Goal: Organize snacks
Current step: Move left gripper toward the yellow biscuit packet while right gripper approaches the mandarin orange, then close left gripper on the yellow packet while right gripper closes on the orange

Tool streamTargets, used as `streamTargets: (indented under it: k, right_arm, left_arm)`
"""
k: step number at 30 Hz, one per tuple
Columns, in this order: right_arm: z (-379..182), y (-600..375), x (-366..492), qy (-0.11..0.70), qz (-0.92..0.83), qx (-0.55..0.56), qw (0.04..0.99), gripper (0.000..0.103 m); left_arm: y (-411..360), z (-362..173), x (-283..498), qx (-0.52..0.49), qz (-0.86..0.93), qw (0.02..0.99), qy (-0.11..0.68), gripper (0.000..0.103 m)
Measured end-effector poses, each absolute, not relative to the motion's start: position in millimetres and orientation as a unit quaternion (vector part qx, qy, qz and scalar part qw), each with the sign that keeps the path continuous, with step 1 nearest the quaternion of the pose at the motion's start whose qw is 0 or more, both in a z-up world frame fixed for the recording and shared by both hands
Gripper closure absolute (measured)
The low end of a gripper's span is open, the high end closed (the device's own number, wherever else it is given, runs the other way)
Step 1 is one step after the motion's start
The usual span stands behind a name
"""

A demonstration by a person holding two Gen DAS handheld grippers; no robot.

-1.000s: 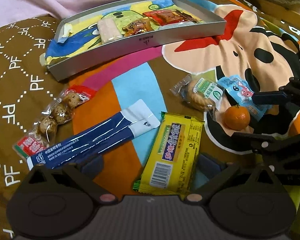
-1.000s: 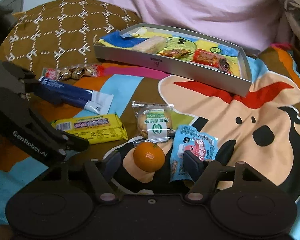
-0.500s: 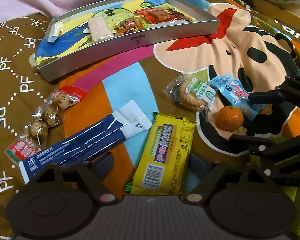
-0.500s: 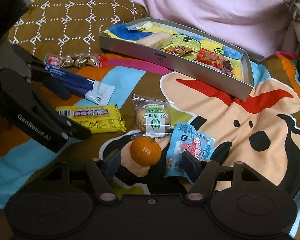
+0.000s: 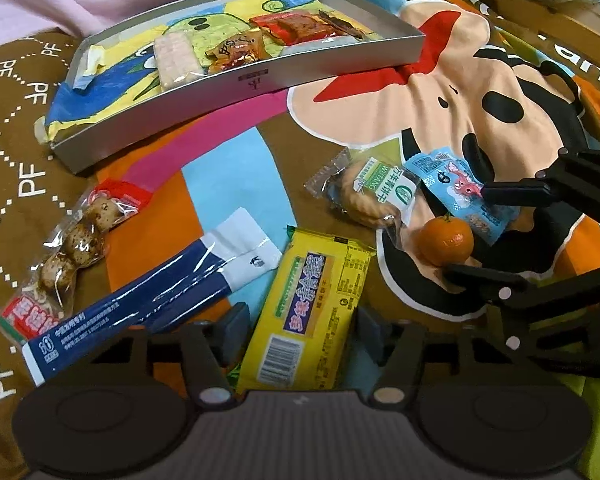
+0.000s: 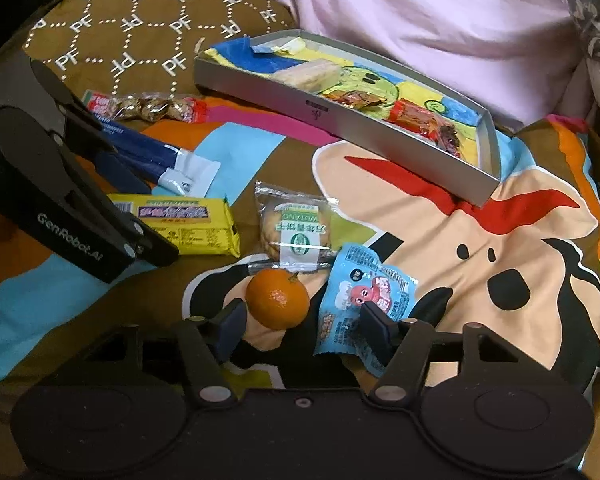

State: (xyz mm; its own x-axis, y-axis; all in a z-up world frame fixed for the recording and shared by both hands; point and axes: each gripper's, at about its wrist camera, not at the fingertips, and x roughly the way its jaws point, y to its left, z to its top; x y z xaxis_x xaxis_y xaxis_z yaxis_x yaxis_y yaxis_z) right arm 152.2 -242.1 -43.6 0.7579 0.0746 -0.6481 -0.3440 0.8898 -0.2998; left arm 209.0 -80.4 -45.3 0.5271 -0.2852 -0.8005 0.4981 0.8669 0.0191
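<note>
Lying on a cartoon-print blanket [image 5: 440, 92], the loose snacks are spread in a band in front of a shallow grey tray [image 5: 256, 80] whose floor carries a bright drawing. Inside the tray sit a pale wafer bar [image 5: 176, 60], an amber crinkled sweet wrapper [image 5: 236, 54] and a red packet [image 5: 296, 28]. Outside it, the yellow biscuit pack [image 5: 312, 312], flat and rectangular with a barcode at its near end, lies lengthwise between the spread fingers [image 5: 232, 328] of the left gripper [image 5: 300, 330], which hold nothing. To its left is a long blue-and-white sachet [image 5: 148, 296], glossy and creased, and beyond that a clear bag of speckled eggs [image 5: 68, 248] with red ends. The right gripper [image 6: 302, 326] is wide open too and grips nothing: a small round mandarin [image 6: 278, 298] with dimpled orange skin sits between its fingers, just beside the left one, while the right finger overlaps the lower part of a light-blue pouch [image 6: 364, 300] with an octopus print. A round cookie in clear film [image 6: 296, 228] touches the mandarin on its far side. The two grippers are close together, the left one's dark body just beside the yellow pack in the right wrist view. Between the snacks and the tray's near wall lies an open strip of blanket.
</note>
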Motion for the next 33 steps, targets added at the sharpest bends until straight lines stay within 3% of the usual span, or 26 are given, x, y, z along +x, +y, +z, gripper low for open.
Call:
streamTargets:
  k: [7,13,33]
  right_arm:
    - [-46.1,-237.7,158.8,0.324,0.128,-0.212,0.913,0.045]
    - [-47.2,-236.2,162.9,0.335,0.148,-0.202,0.909,0.066]
    - [-14.8,-236.5,117.3,0.307,0.133,-0.181,0.925,0.067]
  left_arm:
    - [-82.0,-43.1,207.8,0.132,-0.238,0.857,0.438,0.048]
    - [-81.5,-39.2,200.2,0.132,-0.227,0.854,0.449,0.049]
    - [-91.6,-9.6,148.5,0.091,-0.152,0.878,0.445,0.051]
